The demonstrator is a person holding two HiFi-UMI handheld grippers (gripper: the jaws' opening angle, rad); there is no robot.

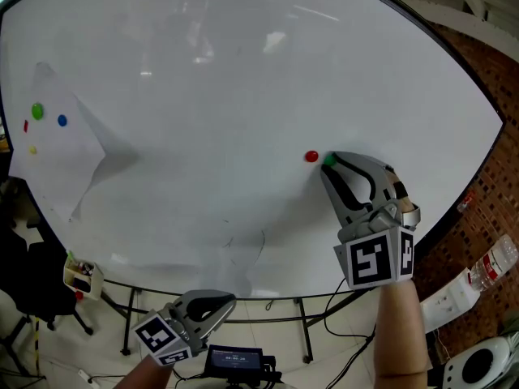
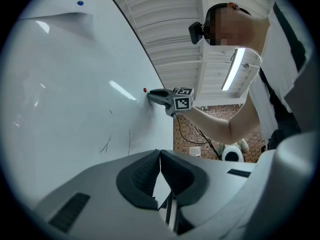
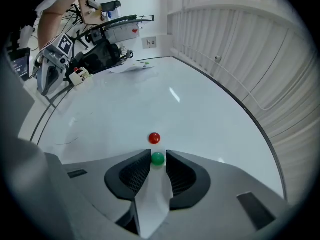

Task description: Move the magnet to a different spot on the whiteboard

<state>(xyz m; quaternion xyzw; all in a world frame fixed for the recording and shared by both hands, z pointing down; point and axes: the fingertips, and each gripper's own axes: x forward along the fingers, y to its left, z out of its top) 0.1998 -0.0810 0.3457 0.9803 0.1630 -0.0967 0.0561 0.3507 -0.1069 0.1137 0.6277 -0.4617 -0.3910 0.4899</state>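
The right claw (image 3: 158, 155) is standing slightly open against the whiteboard (image 1: 243, 96). The green magnet (image 3: 157, 159) is sitting on the board between its tips, unsqueezed, just beside a red magnet (image 3: 154, 138). The left claw (image 2: 160, 154) is hanging shut, empty.

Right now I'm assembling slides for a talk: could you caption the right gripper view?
Right gripper at the whiteboard, green magnet between its open fingers, red magnet just beyond.
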